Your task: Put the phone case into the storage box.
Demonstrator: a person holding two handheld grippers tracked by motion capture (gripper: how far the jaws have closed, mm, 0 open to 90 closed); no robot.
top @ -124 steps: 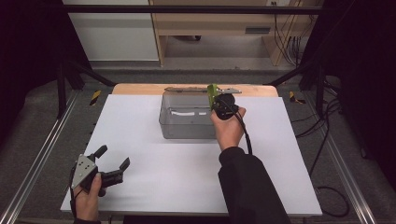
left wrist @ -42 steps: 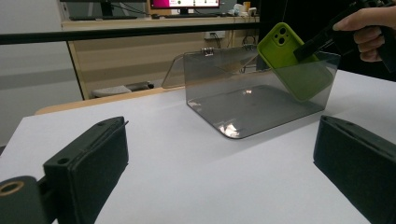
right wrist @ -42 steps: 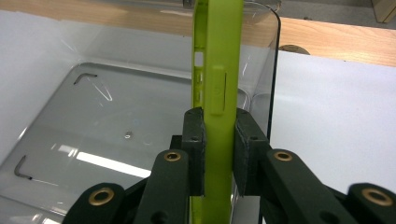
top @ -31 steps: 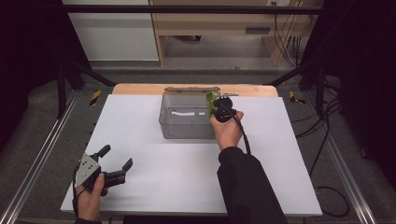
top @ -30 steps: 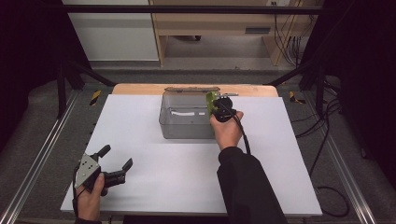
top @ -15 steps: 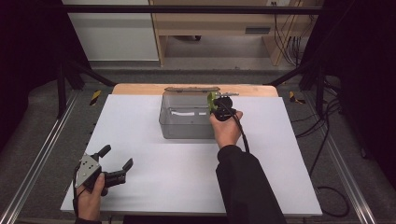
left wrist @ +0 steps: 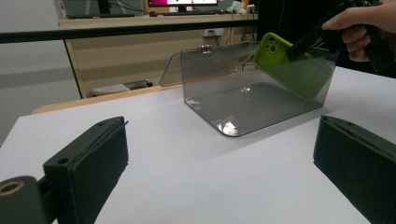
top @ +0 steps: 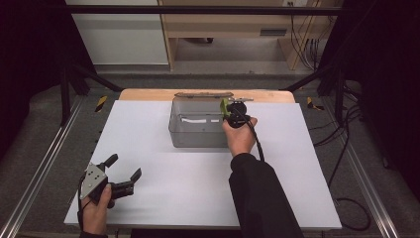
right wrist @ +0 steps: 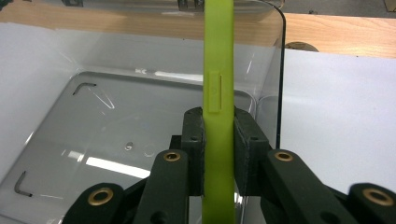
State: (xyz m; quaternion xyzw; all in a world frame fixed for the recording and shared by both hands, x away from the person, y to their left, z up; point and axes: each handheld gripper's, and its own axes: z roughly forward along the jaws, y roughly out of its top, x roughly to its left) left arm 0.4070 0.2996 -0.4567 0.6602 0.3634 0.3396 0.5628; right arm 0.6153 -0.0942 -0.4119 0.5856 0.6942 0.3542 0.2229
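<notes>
A lime-green phone case [right wrist: 218, 93] is clamped edge-on between the jaws of my right gripper [right wrist: 218, 140], which is shut on it. In the left gripper view the phone case [left wrist: 289, 65] tilts down into the right end of a clear smoky plastic box [left wrist: 224, 88] with its lid open. From above, my right gripper [top: 233, 111] is over the right end of the box [top: 198, 134]. My left gripper [top: 124, 173] rests open near the table's front left corner, with nothing between its fingers [left wrist: 88, 163].
The box stands at the back middle of the white table top [top: 148, 148], with a wooden strip [top: 143, 94] behind it. Metal rails [top: 44, 163] run along both sides. A cable [top: 255, 139] trails from the right gripper over the sleeve.
The right gripper has edged down and toward the box's right end with the phone case. The left gripper has stayed open in place.
</notes>
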